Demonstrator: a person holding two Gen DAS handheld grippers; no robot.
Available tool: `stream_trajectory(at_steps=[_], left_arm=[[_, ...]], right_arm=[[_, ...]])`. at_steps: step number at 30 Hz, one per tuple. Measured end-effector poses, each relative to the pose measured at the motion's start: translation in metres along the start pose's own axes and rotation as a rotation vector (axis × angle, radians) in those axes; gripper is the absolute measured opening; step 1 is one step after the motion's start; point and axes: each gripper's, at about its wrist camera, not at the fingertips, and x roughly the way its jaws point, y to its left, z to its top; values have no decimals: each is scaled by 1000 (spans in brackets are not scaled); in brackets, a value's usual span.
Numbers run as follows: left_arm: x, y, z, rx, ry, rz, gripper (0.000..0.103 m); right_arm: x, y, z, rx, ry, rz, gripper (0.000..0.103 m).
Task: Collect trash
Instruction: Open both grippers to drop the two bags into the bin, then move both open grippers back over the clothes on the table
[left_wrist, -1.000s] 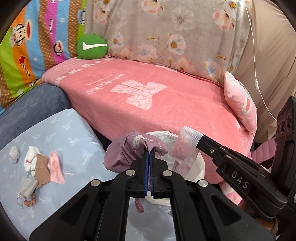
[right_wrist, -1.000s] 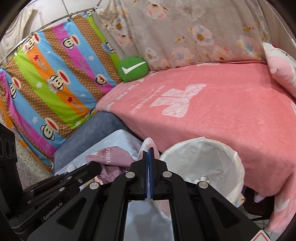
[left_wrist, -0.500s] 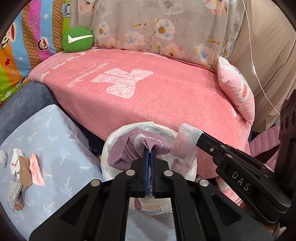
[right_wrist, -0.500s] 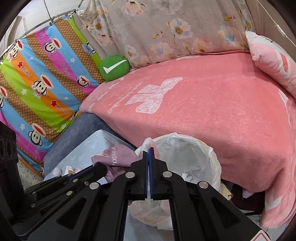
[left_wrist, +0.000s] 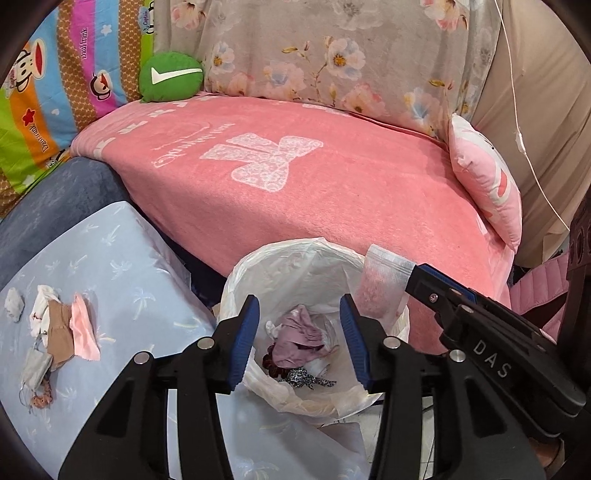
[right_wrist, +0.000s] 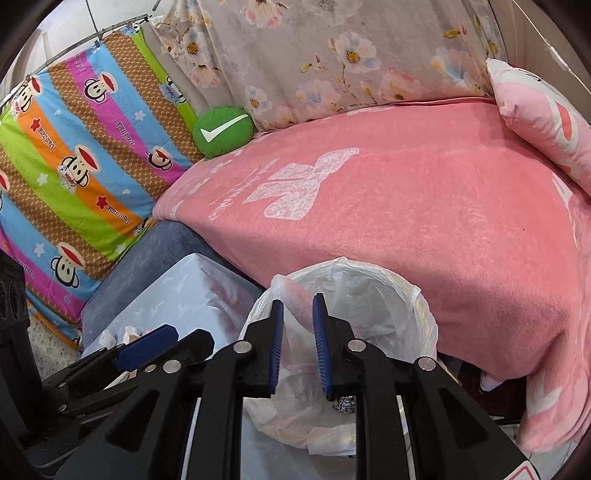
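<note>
The pink-filled plastic pouch (left_wrist: 380, 286) hung over the lined bin (left_wrist: 258, 266) — light, limp, best pinched at its sealed edge. The right gripper (right_wrist: 298, 345) had its fingers partly parted around it; the left gripper (left_wrist: 299, 339) gaped wide, empty.

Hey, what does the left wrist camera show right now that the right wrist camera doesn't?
Left wrist only: the purple wrapper lying at the bottom of the bin, and the scraps on the blue cloth. Right wrist only: the metal rail above the striped monkey cloth. Both: the white-lined bin, the clear zip bag at the right gripper, the pink blanket and the green cushion.
</note>
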Motion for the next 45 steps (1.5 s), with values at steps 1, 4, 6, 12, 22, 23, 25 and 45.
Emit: stream_trajectory(at_steps=[1, 4, 6, 12, 22, 23, 25, 45], left_arm=[[-1, 1, 0, -4, -2, 2, 43], [-4, 6, -1, -13, -8, 11, 44], [-6, 10, -3, -21, -13, 17, 44], [-14, 23, -10, -49, -20, 34, 44], [-21, 49, -27, -114, -14, 60, 44], [-21, 52, -28, -123, -13, 62, 44], [-24, 56, -32, -135, -15, 67, 44], [-69, 184, -82, -334, -45, 302, 68]], right_arm=[[0, 1, -1, -3, 1, -4, 24], [5, 2, -4, -13, 18, -16, 28], [10, 2, -9, -21, 43, -30, 28], [28, 6, -43, -94, 149, -107, 28], [13, 6, -91, -152, 223, -148, 28], [8, 10, -86, -153, 201, -137, 28], [5, 13, -83, -155, 175, -123, 28], [17, 150, -65, -286, 141, 75, 34]])
